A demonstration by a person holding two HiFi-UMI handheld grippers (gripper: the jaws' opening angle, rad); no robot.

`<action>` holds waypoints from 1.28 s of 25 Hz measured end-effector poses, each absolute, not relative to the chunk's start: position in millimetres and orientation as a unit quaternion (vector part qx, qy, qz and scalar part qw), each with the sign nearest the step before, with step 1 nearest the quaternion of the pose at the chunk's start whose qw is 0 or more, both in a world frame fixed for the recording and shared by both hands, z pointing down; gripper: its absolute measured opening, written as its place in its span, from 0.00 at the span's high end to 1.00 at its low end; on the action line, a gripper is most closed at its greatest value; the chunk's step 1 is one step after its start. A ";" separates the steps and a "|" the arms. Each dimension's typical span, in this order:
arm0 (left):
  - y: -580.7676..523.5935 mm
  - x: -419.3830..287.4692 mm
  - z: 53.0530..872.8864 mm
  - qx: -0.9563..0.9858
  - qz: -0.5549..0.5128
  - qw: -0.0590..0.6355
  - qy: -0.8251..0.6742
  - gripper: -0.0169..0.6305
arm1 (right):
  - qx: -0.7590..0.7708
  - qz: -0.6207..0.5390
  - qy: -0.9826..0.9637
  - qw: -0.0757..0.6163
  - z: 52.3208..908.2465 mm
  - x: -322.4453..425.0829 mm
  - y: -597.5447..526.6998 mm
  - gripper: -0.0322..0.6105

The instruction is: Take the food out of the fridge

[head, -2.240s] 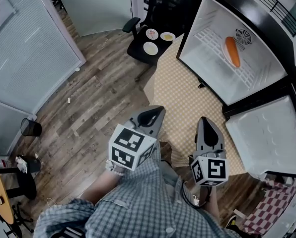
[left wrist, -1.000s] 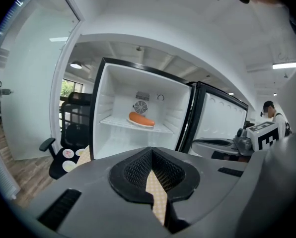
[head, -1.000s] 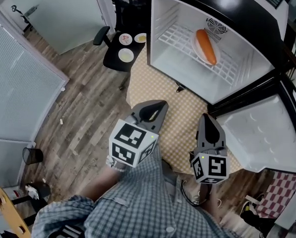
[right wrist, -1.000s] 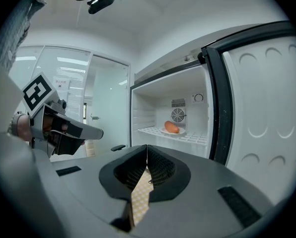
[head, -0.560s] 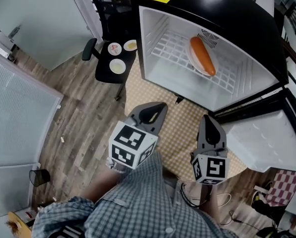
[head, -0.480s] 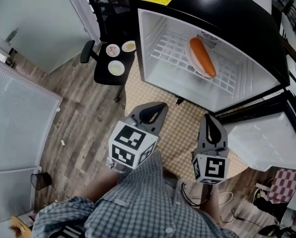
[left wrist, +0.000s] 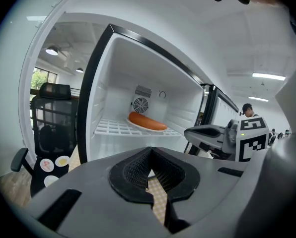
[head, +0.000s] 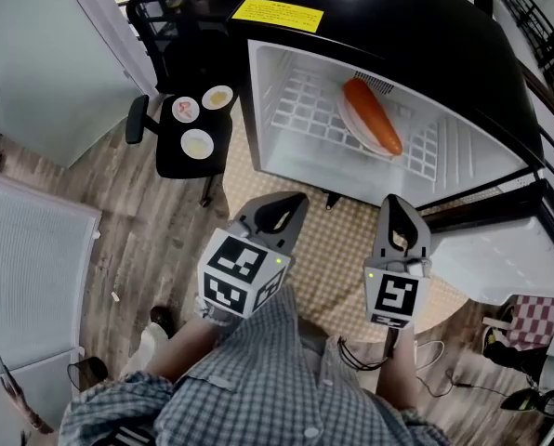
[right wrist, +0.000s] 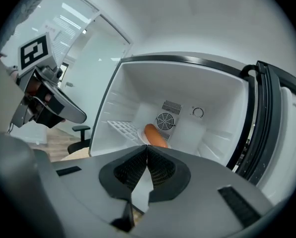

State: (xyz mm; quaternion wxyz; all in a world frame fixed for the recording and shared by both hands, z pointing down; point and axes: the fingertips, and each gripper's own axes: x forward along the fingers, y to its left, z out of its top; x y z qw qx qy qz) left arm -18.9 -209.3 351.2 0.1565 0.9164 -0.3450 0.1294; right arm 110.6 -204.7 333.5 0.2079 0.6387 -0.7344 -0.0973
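Facing the open fridge (head: 402, 28), the left hand-held gripper (head: 291, 200) and right hand-held gripper (head: 395, 204) are both closed and empty, the sausage (head: 371, 128) lies on a plate (head: 348, 124) on its wire shelf (head: 303, 110), and only the head view shows the yellow label (head: 277, 14) on top.

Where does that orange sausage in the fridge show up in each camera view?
Head view: sausage, upper right of centre.
Left gripper view: sausage near centre.
Right gripper view: sausage near centre, just above the jaws.
Shared landmark: the white wire shelf beneath it.
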 end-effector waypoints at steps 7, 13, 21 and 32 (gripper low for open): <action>-223.9 -21.9 354.0 0.927 0.126 0.159 -0.314 0.97 | 0.651 -0.145 -0.685 0.292 333.7 113.9 -234.4 0.93; -233.3 -24.5 355.7 0.934 0.124 0.159 -0.296 0.97 | 0.640 -0.185 -0.638 0.385 342.6 112.3 -259.0 0.93; -247.3 -26.7 359.3 0.936 0.119 0.165 -0.287 0.97 | 0.602 -0.207 -0.610 0.473 362.3 106.2 -282.6 0.93; -259.6 -27.6 354.2 0.940 0.115 0.173 -0.270 0.97 | 0.561 -0.211 -0.596 0.534 377.5 98.6 -300.3 0.81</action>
